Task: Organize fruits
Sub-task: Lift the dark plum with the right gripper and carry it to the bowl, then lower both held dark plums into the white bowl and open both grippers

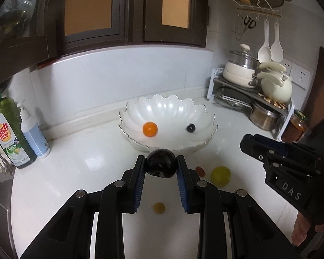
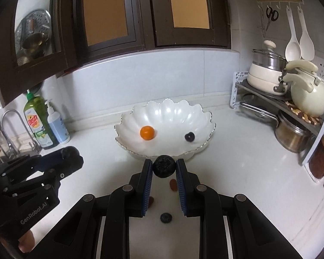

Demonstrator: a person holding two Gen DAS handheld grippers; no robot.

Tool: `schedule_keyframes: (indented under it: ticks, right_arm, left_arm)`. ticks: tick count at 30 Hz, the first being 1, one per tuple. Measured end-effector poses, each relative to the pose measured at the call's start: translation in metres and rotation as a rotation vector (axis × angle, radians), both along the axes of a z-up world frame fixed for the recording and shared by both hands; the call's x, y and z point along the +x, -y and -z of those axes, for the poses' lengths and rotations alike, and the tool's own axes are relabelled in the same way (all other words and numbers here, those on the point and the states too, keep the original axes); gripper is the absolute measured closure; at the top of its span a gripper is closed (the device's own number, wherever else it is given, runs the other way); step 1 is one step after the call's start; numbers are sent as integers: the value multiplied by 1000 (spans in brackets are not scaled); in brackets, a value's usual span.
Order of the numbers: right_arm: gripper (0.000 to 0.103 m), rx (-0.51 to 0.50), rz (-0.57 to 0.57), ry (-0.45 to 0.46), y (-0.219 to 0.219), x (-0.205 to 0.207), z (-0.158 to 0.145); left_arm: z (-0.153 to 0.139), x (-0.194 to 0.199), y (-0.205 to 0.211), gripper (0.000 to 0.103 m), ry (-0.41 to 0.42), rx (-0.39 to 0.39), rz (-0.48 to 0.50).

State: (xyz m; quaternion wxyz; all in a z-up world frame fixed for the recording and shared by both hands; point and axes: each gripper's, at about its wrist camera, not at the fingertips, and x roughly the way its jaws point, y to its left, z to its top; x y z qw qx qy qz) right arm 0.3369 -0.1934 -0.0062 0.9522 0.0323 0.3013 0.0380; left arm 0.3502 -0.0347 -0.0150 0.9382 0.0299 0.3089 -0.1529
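A white scalloped bowl (image 1: 138,116) (image 2: 168,112) stands on the counter, holding an orange fruit (image 1: 150,129) (image 2: 147,132) and a small dark berry (image 1: 191,127) (image 2: 189,136). My left gripper (image 1: 161,165) is shut on a glossy dark plum (image 1: 161,163), held above the counter just short of the bowl's near rim. My right gripper (image 2: 163,165) is shut on a round dark berry (image 2: 164,166), also just before the rim. On the counter lie a yellow-green fruit (image 1: 221,175), a small red fruit (image 1: 200,171) (image 2: 173,184), a small yellow fruit (image 1: 159,207) and a dark berry (image 2: 166,217).
Dish soap (image 1: 6,129) (image 2: 37,122) and a pump bottle (image 1: 33,129) (image 2: 57,123) stand at the left by a tap (image 2: 13,127). A rack with pots (image 1: 259,90) (image 2: 291,99) and a jar (image 1: 296,128) (image 2: 323,151) fill the right corner. Dark cabinets hang above.
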Motion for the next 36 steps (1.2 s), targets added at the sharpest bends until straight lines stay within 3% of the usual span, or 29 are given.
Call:
schedule_keyframes:
  ticks: [18, 36]
  right_arm:
    - [79, -11, 35, 48, -3, 47, -22]
    - [79, -55, 53, -5, 2, 96, -23]
  left_arm:
    - [-24, 49, -1, 74, 45, 15, -10]
    - [-29, 99, 14, 74, 10, 50, 10]
